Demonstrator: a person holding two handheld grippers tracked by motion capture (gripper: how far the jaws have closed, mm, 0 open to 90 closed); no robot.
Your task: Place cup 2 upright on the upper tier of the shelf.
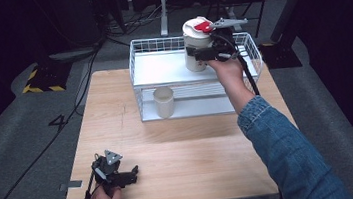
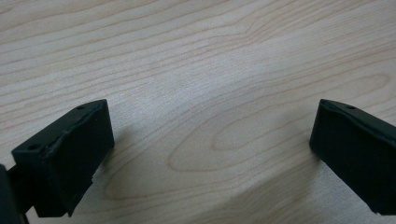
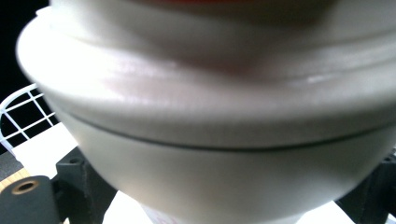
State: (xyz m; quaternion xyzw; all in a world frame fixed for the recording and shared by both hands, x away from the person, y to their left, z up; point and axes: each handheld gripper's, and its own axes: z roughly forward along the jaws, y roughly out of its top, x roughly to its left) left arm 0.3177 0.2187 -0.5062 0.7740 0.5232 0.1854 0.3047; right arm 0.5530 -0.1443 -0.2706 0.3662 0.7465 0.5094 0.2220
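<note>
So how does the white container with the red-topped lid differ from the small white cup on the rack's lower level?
The tall white lidded container stands on the top shelf of the white wire rack; the small white cup stands on the lower shelf. The container is taller and closed with a red-topped lid; the cup is open. The right tool grips the container; the cup is untouched. Both are white, round and upright.

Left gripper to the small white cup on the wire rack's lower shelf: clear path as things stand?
Probably yes. The left gripper rests open and empty at the wooden table's near edge, with bare wood between it and the small white cup. The cup stands at the white wire rack's open front; the right gripper grips the white canister above.
</note>
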